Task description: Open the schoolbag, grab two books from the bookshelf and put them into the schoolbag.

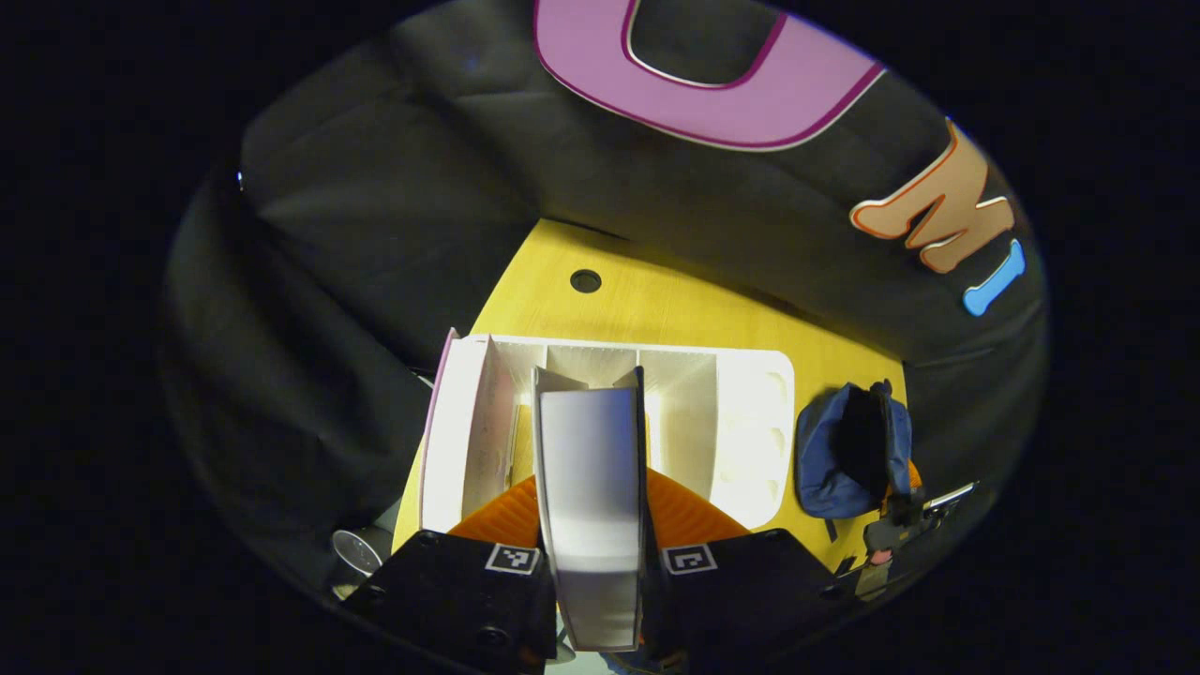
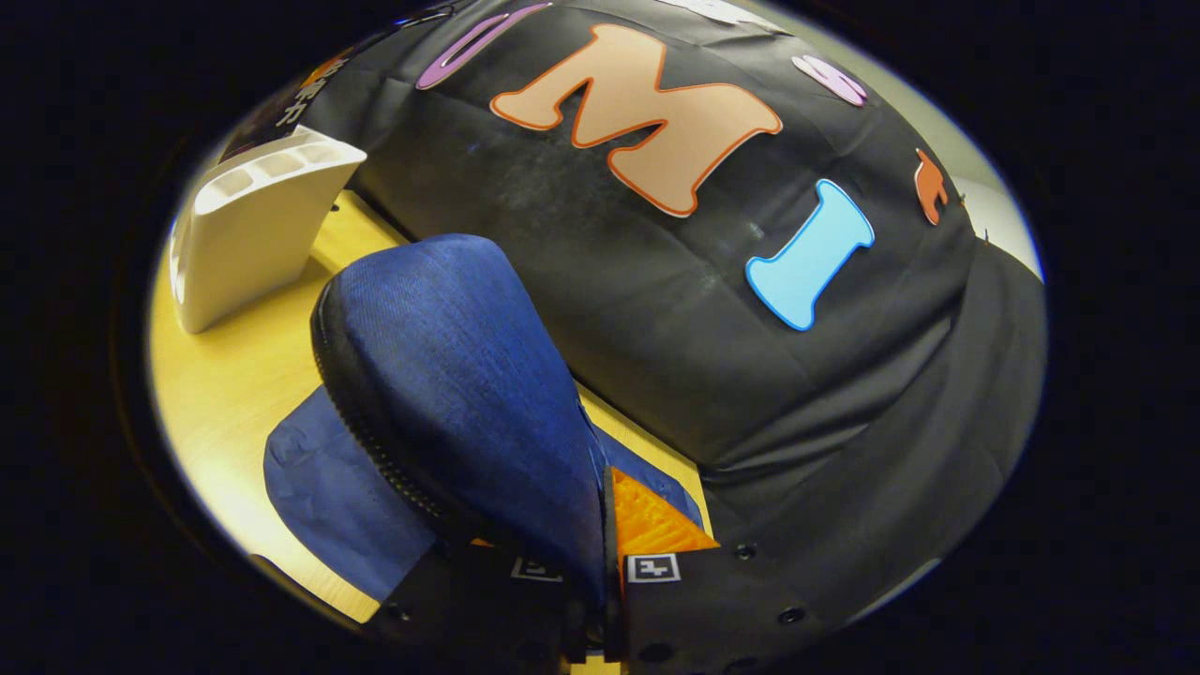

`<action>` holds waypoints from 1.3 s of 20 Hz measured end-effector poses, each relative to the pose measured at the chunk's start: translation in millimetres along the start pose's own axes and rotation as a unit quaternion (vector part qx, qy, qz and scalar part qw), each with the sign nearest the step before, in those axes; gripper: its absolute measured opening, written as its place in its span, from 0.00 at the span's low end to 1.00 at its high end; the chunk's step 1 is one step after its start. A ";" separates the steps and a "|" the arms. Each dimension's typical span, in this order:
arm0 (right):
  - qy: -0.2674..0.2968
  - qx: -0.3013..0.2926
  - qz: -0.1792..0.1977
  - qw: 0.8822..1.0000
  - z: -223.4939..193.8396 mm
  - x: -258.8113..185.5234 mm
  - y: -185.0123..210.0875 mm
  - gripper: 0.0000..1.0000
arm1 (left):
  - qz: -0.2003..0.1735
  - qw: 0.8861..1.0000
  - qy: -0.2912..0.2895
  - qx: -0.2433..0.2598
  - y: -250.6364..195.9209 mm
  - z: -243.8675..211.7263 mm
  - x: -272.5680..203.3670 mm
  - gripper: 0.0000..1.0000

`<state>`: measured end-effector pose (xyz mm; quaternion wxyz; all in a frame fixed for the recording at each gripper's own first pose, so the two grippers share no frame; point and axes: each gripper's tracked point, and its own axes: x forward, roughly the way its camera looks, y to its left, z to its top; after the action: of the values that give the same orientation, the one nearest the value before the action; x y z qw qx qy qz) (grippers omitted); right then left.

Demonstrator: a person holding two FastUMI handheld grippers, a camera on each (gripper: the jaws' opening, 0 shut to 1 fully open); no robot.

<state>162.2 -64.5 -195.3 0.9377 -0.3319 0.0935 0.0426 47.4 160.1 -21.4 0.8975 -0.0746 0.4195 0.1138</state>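
Observation:
My left gripper (image 1: 592, 530) is shut on a white-paged book (image 1: 591, 469) with a dark cover, held upright between its orange fingers (image 1: 689, 516) above the white bookshelf (image 1: 741, 412). Another book (image 1: 487, 422) with a pinkish cover stands in the shelf's left slot. The blue schoolbag (image 1: 825, 459) stands open to the right of the shelf, and the right gripper (image 1: 905, 525) holds its edge there. In the right gripper view, my right gripper (image 2: 600, 562) is shut on the schoolbag's raised flap (image 2: 459, 375) along the zip, with the bookshelf (image 2: 253, 225) far off at the upper left.
Shelf and bag rest on a yellow wooden table (image 1: 656, 300) with a round cable hole (image 1: 585, 280) near its back edge. Black cloth walls close in behind and to the sides. A silver round object (image 1: 356, 553) lies beyond the table's left edge.

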 end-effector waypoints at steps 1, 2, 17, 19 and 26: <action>0.000 0.011 -0.001 1.000 1.6 -0.7 -2.5 0.07 | -0.003 1.000 -0.010 -0.009 2.2 1.1 -7.5 0.33; 0.000 0.020 -0.002 1.000 0.9 -0.5 -3.7 0.07 | -0.006 1.000 -0.018 -0.018 4.7 0.4 -15.2 0.33; 0.005 0.060 -0.012 0.998 3.0 -2.9 -15.4 0.07 | -0.161 0.982 -0.101 -0.011 -131.0 19.5 -85.8 0.33; 0.004 0.068 -0.011 0.998 3.5 -3.0 -17.2 0.07 | -0.198 0.976 -0.094 0.004 -169.5 11.1 -75.3 0.32; 0.004 0.098 -0.007 0.995 2.2 -5.8 -25.3 0.07 | -0.301 0.953 -0.028 0.020 -286.9 -38.5 0.8 0.33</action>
<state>160.5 -82.9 -176.9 0.9657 -0.2392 0.0983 0.0253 96.1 -124.9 -35.5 0.9027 -0.1761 0.3546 -0.1683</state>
